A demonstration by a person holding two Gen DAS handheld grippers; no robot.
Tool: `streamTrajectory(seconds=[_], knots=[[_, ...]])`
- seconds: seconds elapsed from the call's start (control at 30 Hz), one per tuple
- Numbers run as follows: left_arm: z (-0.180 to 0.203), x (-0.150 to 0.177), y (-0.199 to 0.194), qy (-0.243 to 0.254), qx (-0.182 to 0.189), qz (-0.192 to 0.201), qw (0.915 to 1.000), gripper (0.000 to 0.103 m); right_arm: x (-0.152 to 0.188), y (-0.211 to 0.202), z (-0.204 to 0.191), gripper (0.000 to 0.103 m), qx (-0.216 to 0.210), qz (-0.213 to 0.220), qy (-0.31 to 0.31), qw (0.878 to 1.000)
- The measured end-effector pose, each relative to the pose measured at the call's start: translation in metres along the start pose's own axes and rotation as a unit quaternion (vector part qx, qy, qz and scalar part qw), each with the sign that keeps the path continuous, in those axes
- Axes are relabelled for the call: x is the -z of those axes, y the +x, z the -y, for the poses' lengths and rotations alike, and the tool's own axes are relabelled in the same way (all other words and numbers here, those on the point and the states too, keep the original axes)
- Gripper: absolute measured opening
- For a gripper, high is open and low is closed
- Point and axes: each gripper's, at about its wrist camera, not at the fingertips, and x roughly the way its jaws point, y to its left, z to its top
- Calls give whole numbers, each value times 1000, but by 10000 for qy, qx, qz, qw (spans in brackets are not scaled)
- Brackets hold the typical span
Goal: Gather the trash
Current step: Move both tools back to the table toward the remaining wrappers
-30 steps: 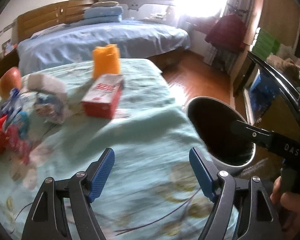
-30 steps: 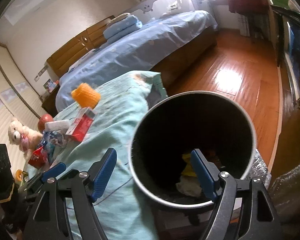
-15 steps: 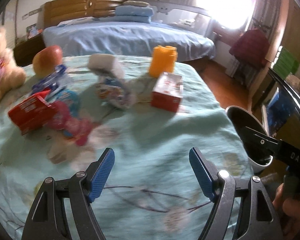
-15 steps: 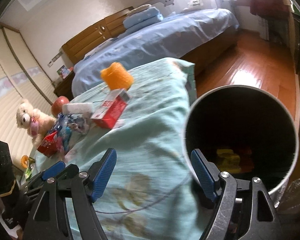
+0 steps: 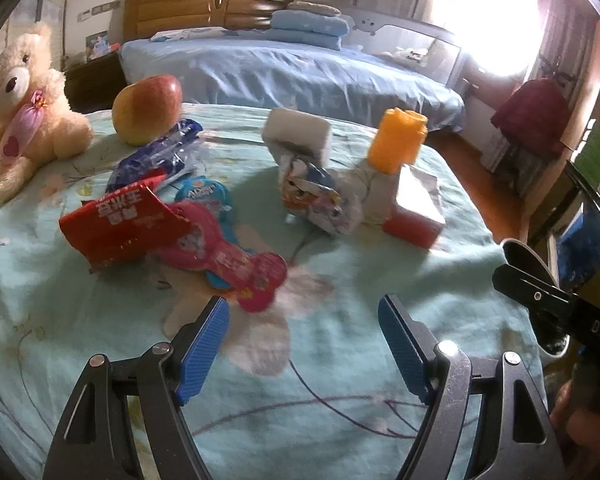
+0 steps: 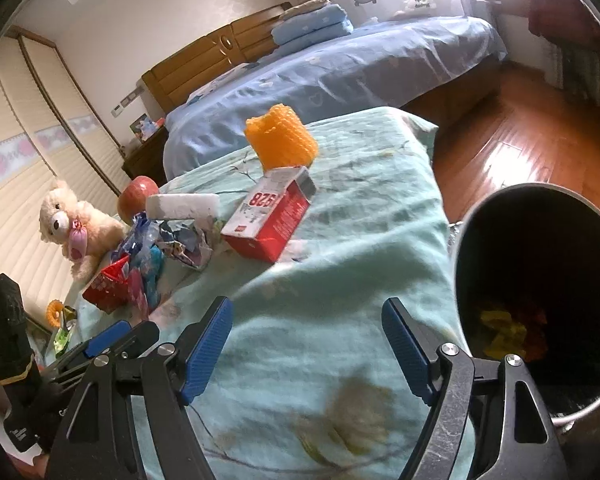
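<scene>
Wrappers lie on the teal tablecloth (image 5: 340, 360): a red packet (image 5: 116, 224), a pink wrapper (image 5: 228, 260), a blue bag (image 5: 160, 156), a crumpled printed wrapper (image 5: 316, 196). A red-and-white box (image 5: 416, 204) also shows in the right wrist view (image 6: 272, 216). My left gripper (image 5: 302, 344) is open and empty, just short of the pink wrapper. My right gripper (image 6: 306, 344) is open and empty over the cloth, left of the metal trash bin (image 6: 536, 308), which holds yellow and red scraps.
An apple (image 5: 148, 108), a teddy bear (image 5: 20, 96), a white sponge (image 5: 296, 132) and an orange cup (image 5: 396, 144) stand on the table. A blue bed (image 5: 292, 76) is behind. Wood floor (image 6: 516, 144) lies to the right.
Both grippers have swung left, away from the bin and toward the pile of wrappers. The left gripper is now closer to the pink wrapper. Both stay open.
</scene>
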Motion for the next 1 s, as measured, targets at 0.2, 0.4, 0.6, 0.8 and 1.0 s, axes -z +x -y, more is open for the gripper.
streamTrajectory(seconds=[0.2, 0.4, 0.6, 0.8, 1.0], knots=[[-4, -20, 14, -44, 49, -24, 10000, 77, -11, 15, -6, 78, -57, -38, -17, 10000], [-4, -39, 30, -31, 76, -11, 10000, 77, -22, 30, -14, 78, -154, -99, -47, 9998], [-11, -51, 47, -79, 128, -65, 9999, 77, -30, 41, -17, 71, -179, -130, -44, 9997], [-13, -58, 62, -146, 155, -149, 9997, 76, -39, 55, -21, 62, -265, -224, -34, 9994], [-17, -65, 75, -238, 281, -207, 9991, 69, -47, 71, -24, 61, -360, -307, 13, 9989]])
